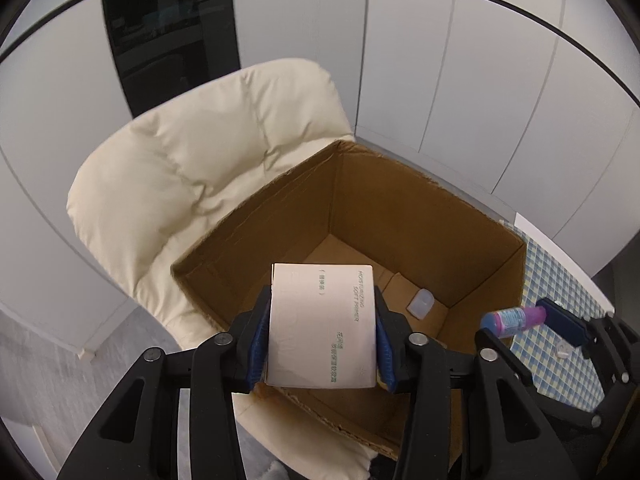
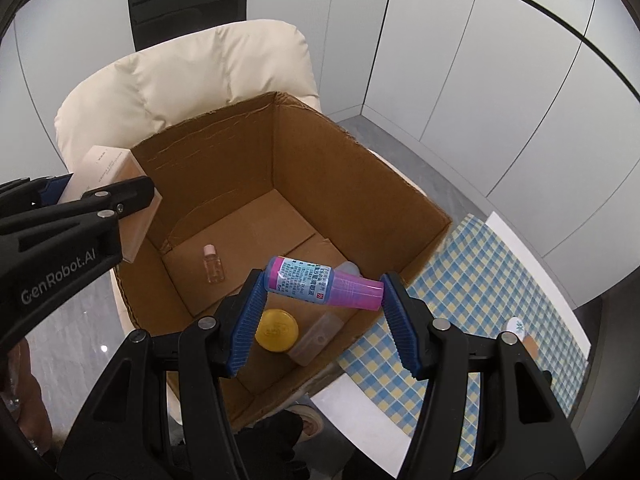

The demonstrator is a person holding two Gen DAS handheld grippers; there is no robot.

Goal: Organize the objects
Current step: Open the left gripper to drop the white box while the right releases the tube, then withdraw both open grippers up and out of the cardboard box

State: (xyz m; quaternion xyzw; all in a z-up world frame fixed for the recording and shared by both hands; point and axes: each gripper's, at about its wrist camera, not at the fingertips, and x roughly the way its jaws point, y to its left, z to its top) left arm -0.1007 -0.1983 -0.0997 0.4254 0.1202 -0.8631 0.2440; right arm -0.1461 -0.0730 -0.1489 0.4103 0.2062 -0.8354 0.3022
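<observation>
Left wrist view: the left gripper [image 1: 322, 334] is clamped on a pale primer carton [image 1: 322, 326], its blue pads pressing the two long sides so the printed face stays up. It hangs over the near rim of the open cardboard box [image 1: 400, 208], which sits on a cream chair [image 1: 192, 168], likely poised for release inside. A small translucent cap [image 1: 421, 303] lies on the box floor.

Right wrist view: the right gripper [image 2: 322, 286] is closed on a blue-and-pink bottle [image 2: 320, 282], held lengthwise between the pads, tilted, above the box's near right corner. Gripping it end to end probably lets it fall flat. Below it in the box lie a yellow lid [image 2: 277, 329], a small clear vial [image 2: 213, 264] and a translucent tube [image 2: 316, 338]. The checked desk [image 2: 480, 272] stands just right of the box.
</observation>
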